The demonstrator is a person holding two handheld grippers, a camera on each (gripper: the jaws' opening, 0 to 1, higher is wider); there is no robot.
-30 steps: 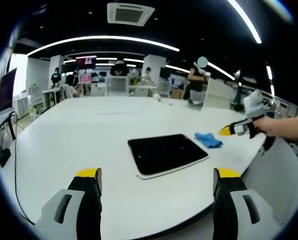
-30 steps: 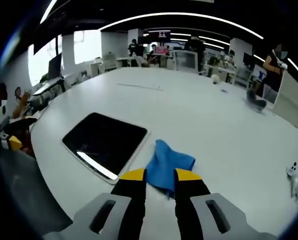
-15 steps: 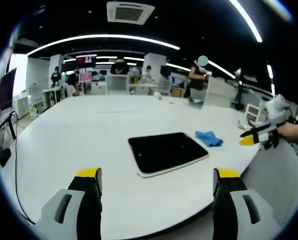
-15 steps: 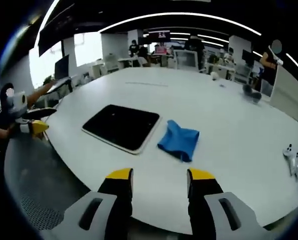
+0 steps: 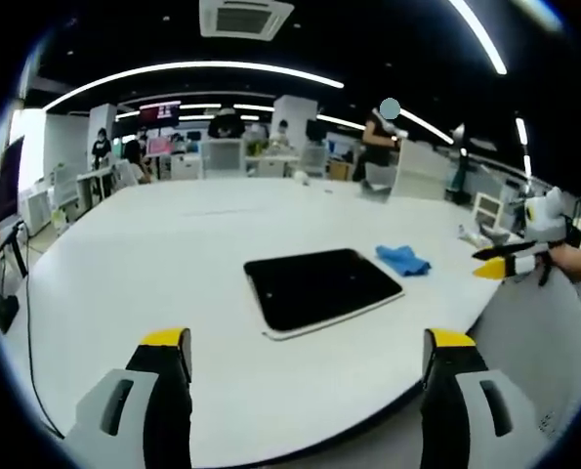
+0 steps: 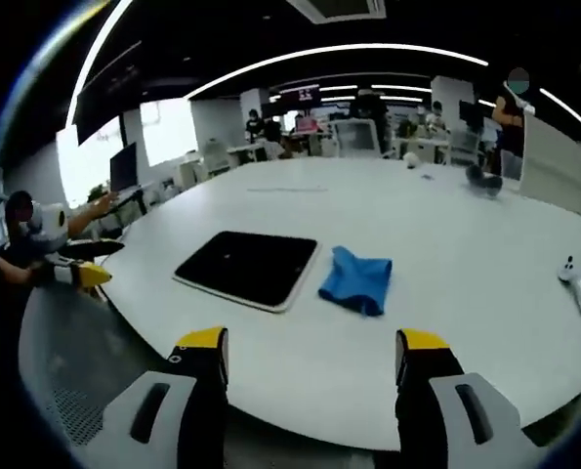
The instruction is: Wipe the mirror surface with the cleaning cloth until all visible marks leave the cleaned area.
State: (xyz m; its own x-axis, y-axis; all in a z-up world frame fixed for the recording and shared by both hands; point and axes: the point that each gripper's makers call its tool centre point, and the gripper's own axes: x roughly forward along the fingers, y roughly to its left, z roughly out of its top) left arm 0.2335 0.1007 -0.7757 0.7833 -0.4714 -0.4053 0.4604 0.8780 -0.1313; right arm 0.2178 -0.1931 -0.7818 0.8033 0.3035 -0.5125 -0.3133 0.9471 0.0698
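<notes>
My left gripper [image 5: 310, 342] shows two black jaws capped in yellow, on grey housings with slotted cut-outs. My right gripper [image 6: 311, 344] matches: black jaws, yellow tips, grey bodies, each with an oval slot.

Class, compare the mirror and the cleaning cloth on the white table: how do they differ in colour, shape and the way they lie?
The mirror is dark and glossy with a pale edge; the cleaning cloth is bright blue and matt. The mirror is a flat, rounded rectangle lying level; the cloth is rumpled and irregular. The mirror covers more of the table than the cloth. Both lie side by side on the table, and no claw touches either.
</notes>
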